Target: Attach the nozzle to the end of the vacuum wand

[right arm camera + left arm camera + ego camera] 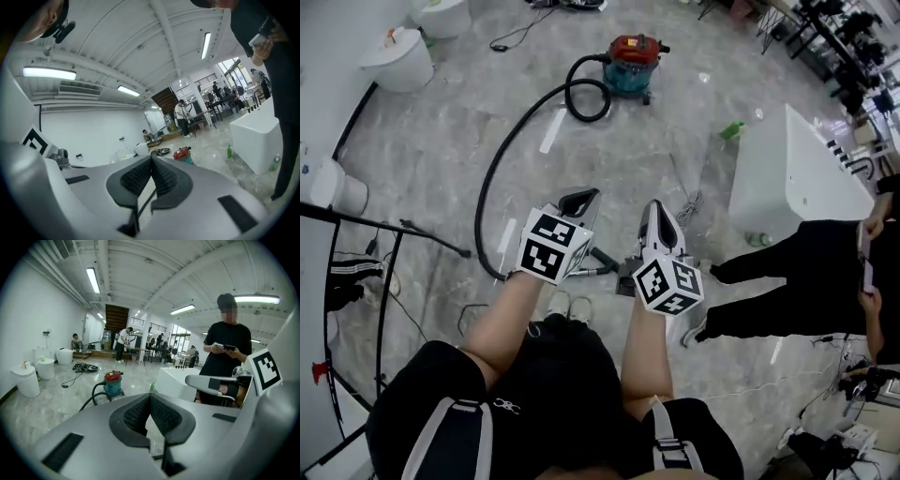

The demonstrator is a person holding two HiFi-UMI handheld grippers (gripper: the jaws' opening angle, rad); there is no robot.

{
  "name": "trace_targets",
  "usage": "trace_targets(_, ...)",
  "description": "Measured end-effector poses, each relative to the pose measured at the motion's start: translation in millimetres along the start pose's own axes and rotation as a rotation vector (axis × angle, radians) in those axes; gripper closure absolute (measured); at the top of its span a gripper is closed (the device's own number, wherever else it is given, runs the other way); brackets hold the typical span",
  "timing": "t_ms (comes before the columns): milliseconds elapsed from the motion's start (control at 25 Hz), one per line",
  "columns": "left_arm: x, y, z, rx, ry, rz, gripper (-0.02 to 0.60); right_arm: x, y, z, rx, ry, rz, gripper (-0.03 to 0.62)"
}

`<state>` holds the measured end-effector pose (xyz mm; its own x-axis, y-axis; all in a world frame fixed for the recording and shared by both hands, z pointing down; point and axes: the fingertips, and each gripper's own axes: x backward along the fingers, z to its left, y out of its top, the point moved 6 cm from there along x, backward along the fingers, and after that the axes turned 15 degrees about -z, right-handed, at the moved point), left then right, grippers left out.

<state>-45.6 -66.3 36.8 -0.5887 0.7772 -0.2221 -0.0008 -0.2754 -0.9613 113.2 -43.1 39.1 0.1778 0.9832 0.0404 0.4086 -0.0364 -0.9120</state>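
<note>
Vacuum hose (pixel 496 159) vanishes behind the left gripper (pixel 579 199) — that and the right gripper (pixel 657 214) both closed, empty.

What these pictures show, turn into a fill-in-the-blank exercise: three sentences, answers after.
The vacuum cleaner has a ____ lid over a teal drum. Its hose is ____ in colour. The left hand-held gripper and the right hand-held gripper both have their jaws ____ with nothing between them.
Missing words: red; black; shut.
</note>
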Motion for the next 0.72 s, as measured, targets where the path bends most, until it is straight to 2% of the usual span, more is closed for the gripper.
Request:
trace_targets(200,20,68,-37,-0.046,-0.048,-0.068,0.572,8,68,24,0.039,0.027,-0.067,0.579)
trace_targets(320,23,89,-43,-0.071,-0.024,-0.075,0.572,15,113,42,0.019,0.082,-0.140,0.579)
trace_targets(480,14,127,-51,-0.103,0.004,-0.138,0.572,16,166,48,0.095,0.101,-0.208,0.579)
trace_targets(600,13,152,-59,-0.122,0.001,-0.183,0.572,14,183,46,0.121,0.090,-0.229,0.579)
trace_targets(720,15,162,-58,-0.127,0.004,-0.212,0.572,9,183,44,0.160,0.069,-0.229,0.579)
